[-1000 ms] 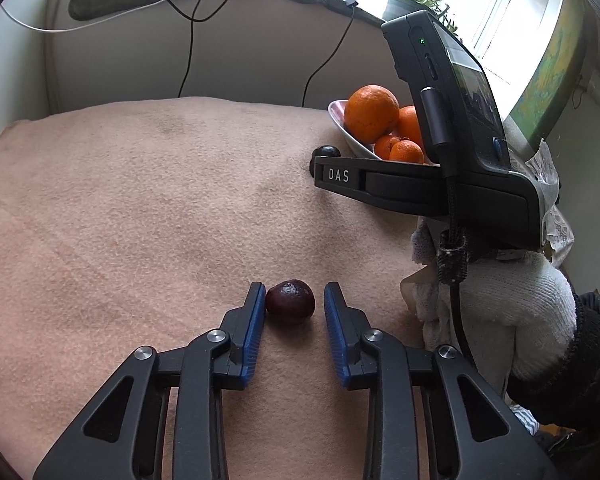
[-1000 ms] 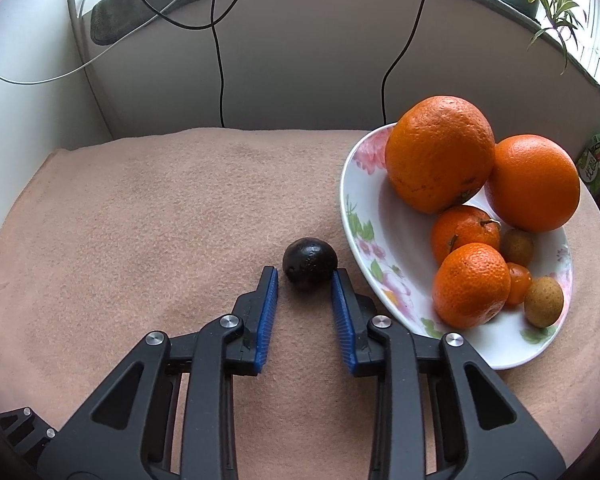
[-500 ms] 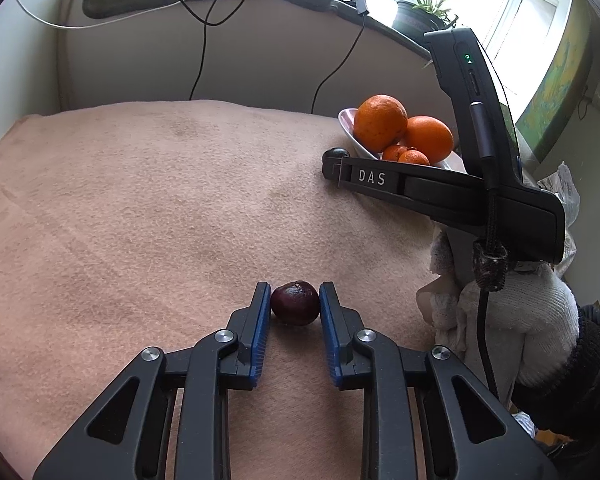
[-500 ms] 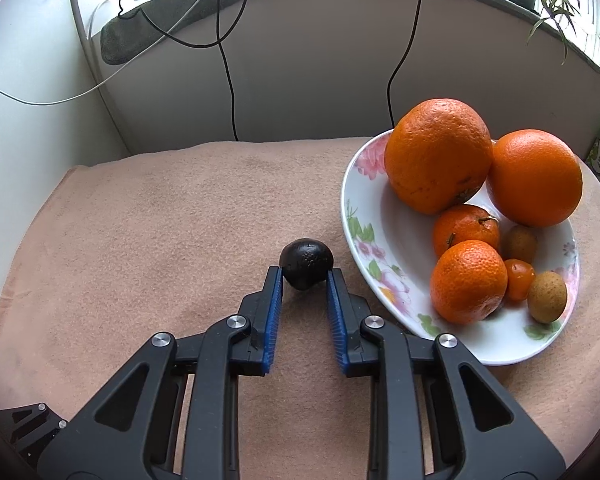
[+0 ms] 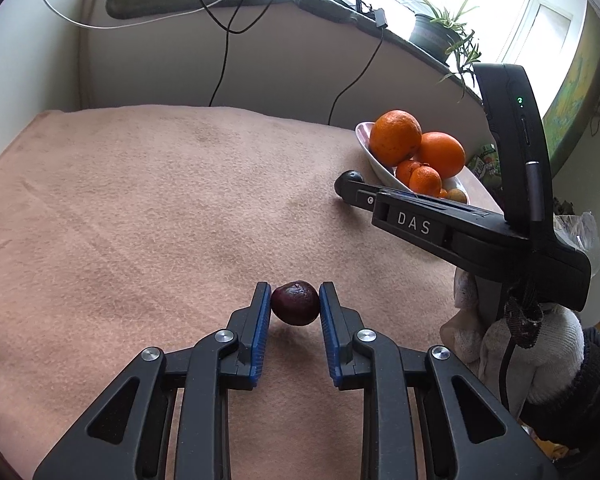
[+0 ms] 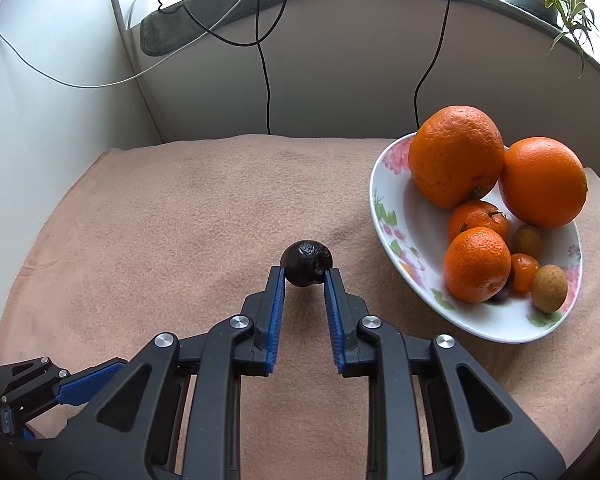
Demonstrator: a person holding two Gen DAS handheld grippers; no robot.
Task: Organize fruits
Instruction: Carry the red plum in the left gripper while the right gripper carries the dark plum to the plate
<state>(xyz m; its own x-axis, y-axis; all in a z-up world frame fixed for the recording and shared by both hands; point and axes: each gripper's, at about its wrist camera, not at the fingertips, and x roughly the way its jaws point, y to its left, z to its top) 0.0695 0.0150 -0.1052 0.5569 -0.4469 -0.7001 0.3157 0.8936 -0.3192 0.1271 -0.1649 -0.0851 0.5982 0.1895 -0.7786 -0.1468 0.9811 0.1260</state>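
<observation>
Peach-coloured fleecy cloth (image 5: 148, 216) covers the whole table, and you have a fruit in each tool. Your left gripper (image 5: 295, 304) has its blue pads pinching a small dark red, plum-like fruit (image 5: 295, 303) at the fingertips; a faint shadow under it suggests it hangs just clear of the cloth, though from this angle you cannot be sure. Your right gripper (image 6: 306, 274) pinches a wrinkled black round fruit (image 6: 307, 263) at the very tips, just left of the white floral-print oval plate (image 6: 392, 216).

That plate already carries two big oranges (image 6: 456, 156), two tangerines (image 6: 477, 264) and a few small brownish fruits (image 6: 549, 288), so you appear to be at the carrying step: both strays grasped, neither yet delivered.

The next move likely calls for lifting the black fruit over the plate's near rim and setting it in the bare white patch on its left side. Since the tips hold it only shallowly, go gently. The left gripper has further to travel, and the right tool lies across its path.
</observation>
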